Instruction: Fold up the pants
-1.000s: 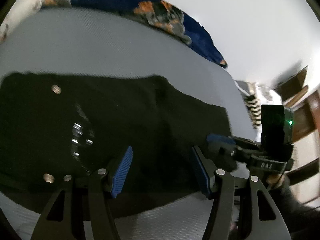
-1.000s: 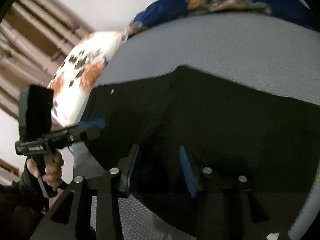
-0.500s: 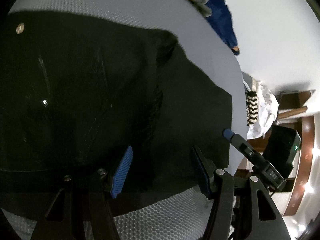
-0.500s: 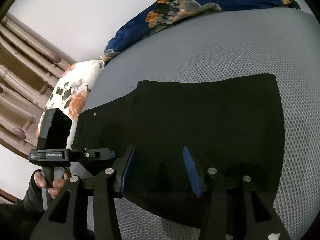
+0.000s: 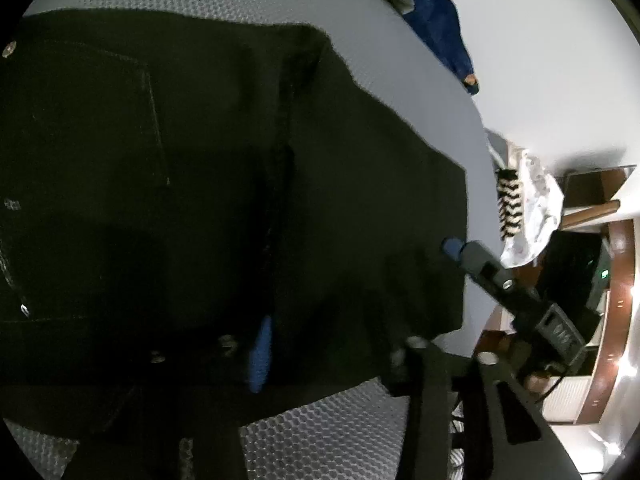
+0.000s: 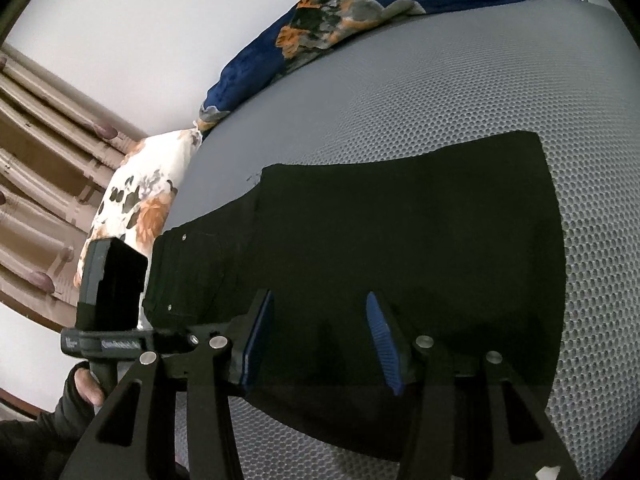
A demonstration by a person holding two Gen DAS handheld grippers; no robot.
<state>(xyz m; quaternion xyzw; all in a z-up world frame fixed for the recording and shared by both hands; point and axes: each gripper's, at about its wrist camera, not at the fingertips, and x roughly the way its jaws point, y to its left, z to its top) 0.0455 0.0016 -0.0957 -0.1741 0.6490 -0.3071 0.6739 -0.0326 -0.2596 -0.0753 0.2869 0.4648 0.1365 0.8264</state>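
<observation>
Black pants [image 5: 200,160] lie folded flat on a grey mesh mattress [image 5: 320,432]. My left gripper [image 5: 332,352] sits low over their near edge at the waist end. Its jaws are closing with dark fabric between them. One blue pad [image 5: 260,354] shows; the other is lost in the black cloth. In the right wrist view the pants [image 6: 400,240] spread across the mattress [image 6: 480,80]. My right gripper [image 6: 320,344] is open above their near edge, both blue pads bare. The left gripper [image 6: 172,340] appears there at the pants' left end, and the right gripper [image 5: 452,248] shows at their right end.
A blue flowered blanket [image 6: 360,20] lies along the far side of the mattress. A floral pillow [image 6: 136,200] sits at the left end, before wooden slats [image 6: 40,140]. A striped cloth [image 5: 510,208] hangs past the right end. A gloved hand [image 6: 88,388] grips the left handle.
The left gripper sank toward the pants' near edge and its jaws narrowed around the fabric. The right gripper drew back and rolled early on, then held still, open.
</observation>
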